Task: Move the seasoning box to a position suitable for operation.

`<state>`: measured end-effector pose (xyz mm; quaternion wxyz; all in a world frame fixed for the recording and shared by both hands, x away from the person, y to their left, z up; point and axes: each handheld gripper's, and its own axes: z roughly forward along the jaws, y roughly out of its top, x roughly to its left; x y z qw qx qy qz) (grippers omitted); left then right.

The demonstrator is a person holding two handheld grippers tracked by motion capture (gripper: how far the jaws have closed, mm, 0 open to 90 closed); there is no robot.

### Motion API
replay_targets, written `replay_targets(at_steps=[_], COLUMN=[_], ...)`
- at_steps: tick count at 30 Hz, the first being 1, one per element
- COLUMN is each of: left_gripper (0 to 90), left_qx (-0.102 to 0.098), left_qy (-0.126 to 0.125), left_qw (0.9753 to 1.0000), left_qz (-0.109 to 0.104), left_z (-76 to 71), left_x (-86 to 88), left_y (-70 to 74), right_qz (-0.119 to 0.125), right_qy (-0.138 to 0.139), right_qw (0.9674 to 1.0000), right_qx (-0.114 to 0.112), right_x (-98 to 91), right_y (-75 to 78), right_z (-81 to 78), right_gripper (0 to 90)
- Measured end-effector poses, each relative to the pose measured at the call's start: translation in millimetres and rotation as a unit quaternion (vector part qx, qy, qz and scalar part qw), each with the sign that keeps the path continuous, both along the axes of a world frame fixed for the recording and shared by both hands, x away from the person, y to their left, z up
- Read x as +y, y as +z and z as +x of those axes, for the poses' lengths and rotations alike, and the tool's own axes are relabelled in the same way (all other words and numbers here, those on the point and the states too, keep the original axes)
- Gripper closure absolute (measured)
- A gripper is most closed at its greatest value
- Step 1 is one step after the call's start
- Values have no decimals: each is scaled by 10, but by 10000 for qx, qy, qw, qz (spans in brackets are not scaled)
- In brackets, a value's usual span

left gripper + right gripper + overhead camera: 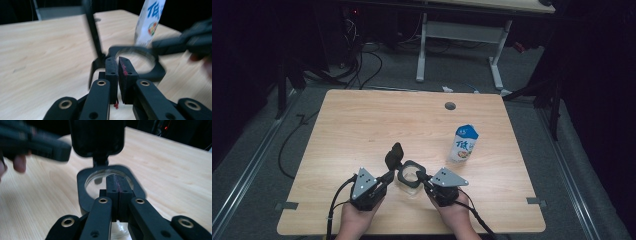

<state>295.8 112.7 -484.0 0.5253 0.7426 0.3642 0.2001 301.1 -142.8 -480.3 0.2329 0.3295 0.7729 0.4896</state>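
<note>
Near the front edge of the tabletop [362, 120] stands a clear container with a black flip lid [410, 176], already swung upright. Right gripper [422, 177] fingers are clenched on the rim; left gripper [388, 176] fingers, barely parted, sit at the hinge, grasping nothing. Filling from the milk carton [463, 143] likely remains.

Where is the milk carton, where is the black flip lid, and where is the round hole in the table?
milk carton [463, 145], high view, on its white front face.
black flip lid [394, 155], high view, middle of the raised lid.
round hole [450, 106], high view, centre of the hole near the table's far edge.
</note>
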Motion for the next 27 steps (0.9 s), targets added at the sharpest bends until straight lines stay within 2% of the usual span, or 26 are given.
replay_targets(at_steps=[4,7,11,14,17,20,22,27], left_gripper=[824,764,681,647,624,627,619,584], left_qx=[179,327,502,457,392,410,407,373], left_qy=[79,172,158,138,184,256,280,296], left_qw=[9997,9992,9986,9988,9989,9987,9987,9988], left_qz=[121,139,77,123,186,170,122,81], left_z=[14,26,38,48,54,69,75,74], left_x=[222,404,476,482,518,565,585,596], left_y=[-133,-264,-380,-403,-419,-428,-421,-417], right_qz=[74,37,-187,-277,-332,-380,-431,-614], right_qy=[-290,-632,-1093,-1422,-1639,-1965,-2221,-2439], right_qw=[9994,9979,9938,9891,9848,9777,9713,9632], right_qx=[-178,-115,106,281,474,634,736,947], right_x=[-163,-348,-550,-674,-819,-991,-1112,-1195], right_y=[103,79,-72,-184,-253,-279,-316,-413], right_z=[-27,3,104,204,290,375,446,565], right_gripper=[894,891,886,885,900,900,900,900])
